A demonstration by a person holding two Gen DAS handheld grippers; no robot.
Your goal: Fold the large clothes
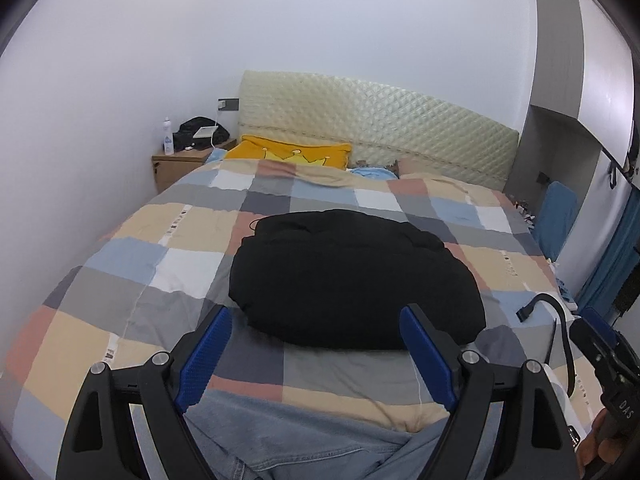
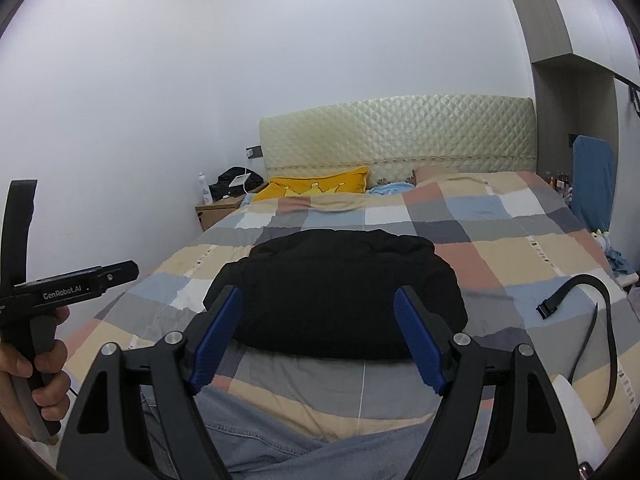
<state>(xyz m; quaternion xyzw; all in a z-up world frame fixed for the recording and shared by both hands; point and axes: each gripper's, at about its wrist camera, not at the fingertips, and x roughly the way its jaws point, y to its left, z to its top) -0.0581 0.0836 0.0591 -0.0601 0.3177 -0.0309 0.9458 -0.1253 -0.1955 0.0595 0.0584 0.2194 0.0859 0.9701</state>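
Observation:
A black garment (image 1: 352,276) lies folded into a thick rounded bundle on the checked bedspread (image 1: 132,264). It also shows in the right wrist view (image 2: 340,300). My left gripper (image 1: 316,316) is open and empty, held just short of the bundle's near edge, above the bed. My right gripper (image 2: 320,300) is open and empty too, its blue pads (image 2: 218,336) apart in front of the bundle's near side. The left gripper's body (image 2: 60,292) shows at the left of the right wrist view.
Blue jeans (image 1: 304,440) lie at the near edge of the bed. A black strap with a buckle (image 2: 560,300) lies on the bedspread at right. A yellow pillow (image 1: 292,152) and quilted headboard (image 1: 380,124) are at the far end, a wooden nightstand (image 1: 180,164) at left.

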